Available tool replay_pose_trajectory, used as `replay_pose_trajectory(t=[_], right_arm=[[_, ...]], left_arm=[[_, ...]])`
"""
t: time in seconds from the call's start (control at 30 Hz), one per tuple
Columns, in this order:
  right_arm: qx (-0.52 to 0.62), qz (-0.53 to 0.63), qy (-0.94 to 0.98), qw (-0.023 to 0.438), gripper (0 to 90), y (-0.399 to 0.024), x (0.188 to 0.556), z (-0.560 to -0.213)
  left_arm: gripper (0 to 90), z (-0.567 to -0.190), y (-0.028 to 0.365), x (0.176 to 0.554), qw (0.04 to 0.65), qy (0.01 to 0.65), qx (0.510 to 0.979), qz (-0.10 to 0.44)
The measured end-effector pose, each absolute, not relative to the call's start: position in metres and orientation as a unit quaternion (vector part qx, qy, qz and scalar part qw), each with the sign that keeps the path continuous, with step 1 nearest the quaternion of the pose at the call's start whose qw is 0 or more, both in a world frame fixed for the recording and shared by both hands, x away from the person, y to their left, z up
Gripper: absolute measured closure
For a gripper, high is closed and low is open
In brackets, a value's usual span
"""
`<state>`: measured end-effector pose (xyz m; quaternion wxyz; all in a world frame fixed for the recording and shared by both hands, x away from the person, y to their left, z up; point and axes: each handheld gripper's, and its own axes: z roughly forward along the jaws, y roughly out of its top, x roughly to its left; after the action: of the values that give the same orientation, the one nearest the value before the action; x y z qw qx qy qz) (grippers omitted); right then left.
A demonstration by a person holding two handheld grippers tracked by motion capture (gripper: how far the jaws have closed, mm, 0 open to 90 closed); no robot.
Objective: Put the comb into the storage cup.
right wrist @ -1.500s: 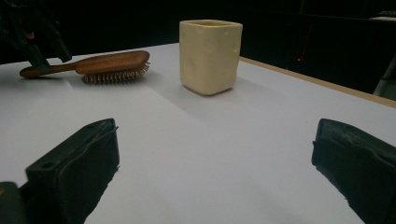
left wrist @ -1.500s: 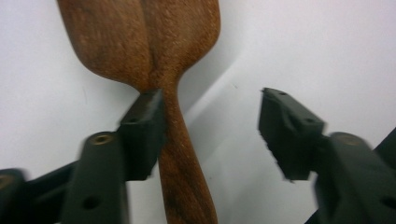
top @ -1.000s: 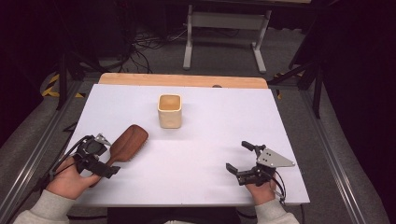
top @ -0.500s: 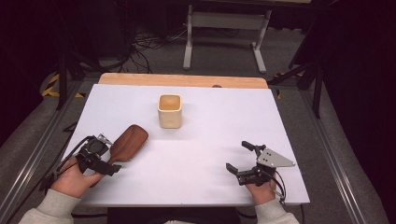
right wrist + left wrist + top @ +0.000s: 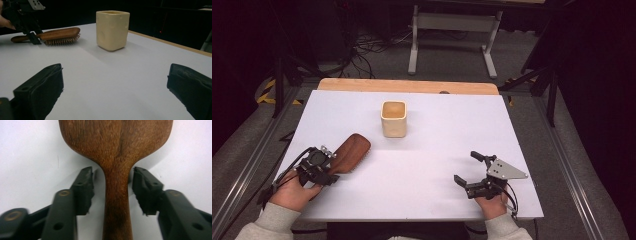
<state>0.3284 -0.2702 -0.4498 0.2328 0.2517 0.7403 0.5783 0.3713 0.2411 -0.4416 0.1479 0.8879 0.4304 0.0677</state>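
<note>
A brown wooden hairbrush (image 5: 353, 151) lies bristles down on the white table (image 5: 437, 145), at the left front. Its handle points toward my left gripper (image 5: 331, 169). In the left gripper view the handle (image 5: 117, 202) runs between the two jaws of my left gripper (image 5: 112, 180). The jaws stand open, with a small gap on the left side, and the right jaw is almost against the wood. A cream square cup (image 5: 393, 119) stands upright at the middle back. My right gripper (image 5: 464, 167) rests open and empty at the front right, facing the cup (image 5: 112, 30) and the brush (image 5: 58, 33).
A bare wooden strip (image 5: 407, 86) runs along the table's far edge. Behind it stand a metal frame (image 5: 452, 25) and cables on the floor (image 5: 367, 45). Metal rails (image 5: 249, 165) flank the table on both sides.
My left hand and gripper have drawn back slightly along the brush handle toward the person. The brush, the cup and my right gripper have stayed where they were.
</note>
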Motion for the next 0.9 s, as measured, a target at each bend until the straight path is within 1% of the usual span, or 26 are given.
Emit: replay_pose_trajectory(t=[0.03,0.07,0.1,0.17,0.43,0.53,0.6,0.9], right_arm=[[0.252,0.578,0.74,0.233,1.2,-0.2702,0.3285,-0.4499],[0.252,0.578,0.74,0.233,1.2,-0.2702,0.3285,-0.4499],[0.252,0.578,0.74,0.233,1.2,-0.2702,0.3285,-0.4499],[0.252,0.578,0.74,0.233,1.2,-0.2702,0.3285,-0.4499],[0.251,0.579,0.741,0.232,1.2,-0.2702,0.3284,-0.4499],[0.251,0.578,0.74,0.233,1.3,-0.27,0.3282,-0.4499],[0.251,0.578,0.741,0.232,1.2,-0.27,0.3283,-0.4499],[0.251,0.578,0.74,0.233,1.3,-0.2699,0.3284,-0.4499]], left_arm=[[57.7,-0.4412,0.2406,0.3716,0.147,0.43,0.888,0.071],[57.7,-0.4409,0.2398,0.3717,0.147,0.429,0.889,0.067],[65.7,-0.4407,0.2391,0.3725,0.148,0.427,0.89,0.061],[70.6,-0.4405,0.2387,0.3729,0.147,0.429,0.889,0.061],[72.7,-0.4401,0.241,0.3752,0.149,0.44,0.884,0.045],[73.0,-0.4401,0.244,0.3757,0.157,0.436,0.885,0.044],[73.1,-0.4406,0.246,0.3748,0.169,0.44,0.881,0.033],[73.2,-0.439,0.2453,0.3724,0.176,0.428,0.886,0.037]])
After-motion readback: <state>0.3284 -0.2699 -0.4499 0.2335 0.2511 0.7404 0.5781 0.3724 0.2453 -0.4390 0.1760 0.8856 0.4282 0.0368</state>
